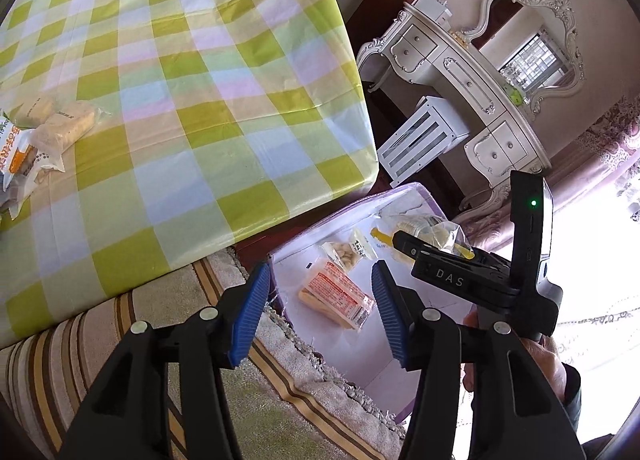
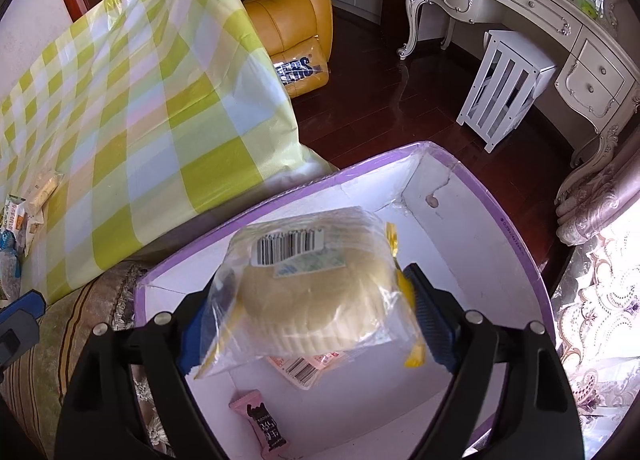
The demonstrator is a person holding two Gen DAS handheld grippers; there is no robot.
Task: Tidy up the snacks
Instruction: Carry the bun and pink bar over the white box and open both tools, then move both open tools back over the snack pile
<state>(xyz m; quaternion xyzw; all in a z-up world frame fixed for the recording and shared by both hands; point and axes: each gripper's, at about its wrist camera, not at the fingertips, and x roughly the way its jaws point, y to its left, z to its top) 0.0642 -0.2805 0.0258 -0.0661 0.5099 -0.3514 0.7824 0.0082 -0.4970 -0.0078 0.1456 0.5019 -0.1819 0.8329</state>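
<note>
Cake pack [image 2: 308, 292]: clear wrapper, held over box.
Box [image 2: 520, 244]: purple-rimmed, white inside, holding an orange pack [image 1: 336, 296].
Table snacks [image 1: 52, 128]: clustered.

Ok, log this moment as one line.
right hand-held gripper: shut on bagged cake, above purple box | left hand-held gripper: open, empty | snacks on table: pending

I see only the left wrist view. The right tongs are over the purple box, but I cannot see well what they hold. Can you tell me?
Observer: The right tongs are shut on a clear bag of pale round biscuits, its barcode label facing the camera.
Operator: Does the bag rest on the box floor?
Observer: It seems not. It hangs inside the purple box, with the red-printed packet showing beneath it.
Operator: Is there something else in the box?
Observer: Yes, a pink bar packet lies on the floor at the near side.
</note>
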